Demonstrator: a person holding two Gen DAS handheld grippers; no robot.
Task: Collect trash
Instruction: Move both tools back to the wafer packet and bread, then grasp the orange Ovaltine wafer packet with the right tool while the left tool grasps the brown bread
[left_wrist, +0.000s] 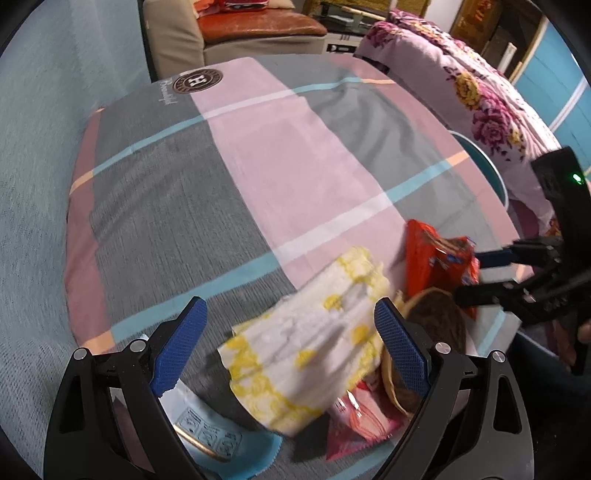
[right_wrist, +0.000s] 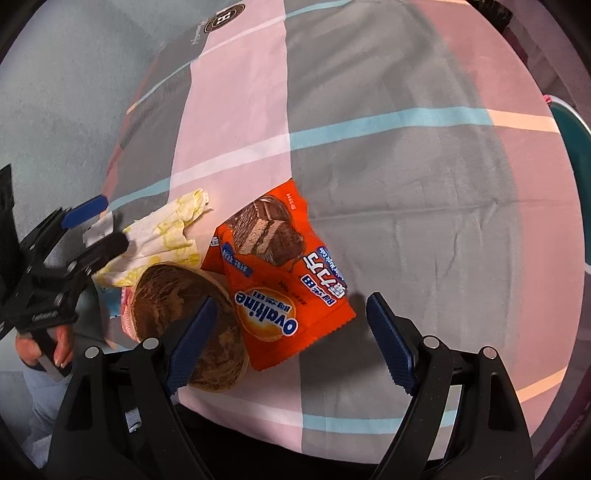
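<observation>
Trash heaped at worktop (right_wrist: 406, 206) near edge. Left tongs (left_wrist: 291, 339) wide over yellow-patterned napkin (left_wrist: 314, 347); right tongs (right_wrist: 291, 341) wide around Ovaltine wrapper (right_wrist: 280, 280). Next: close, lift.

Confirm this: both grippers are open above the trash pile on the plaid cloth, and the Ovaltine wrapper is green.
Wrong on colour. The right wrist view shows the Ovaltine wrapper is orange. The rest holds: left gripper and right gripper are open above the pile on the plaid cloth.

Both tongs (left_wrist: 290, 321) (right_wrist: 291, 314) agape, low.
</observation>
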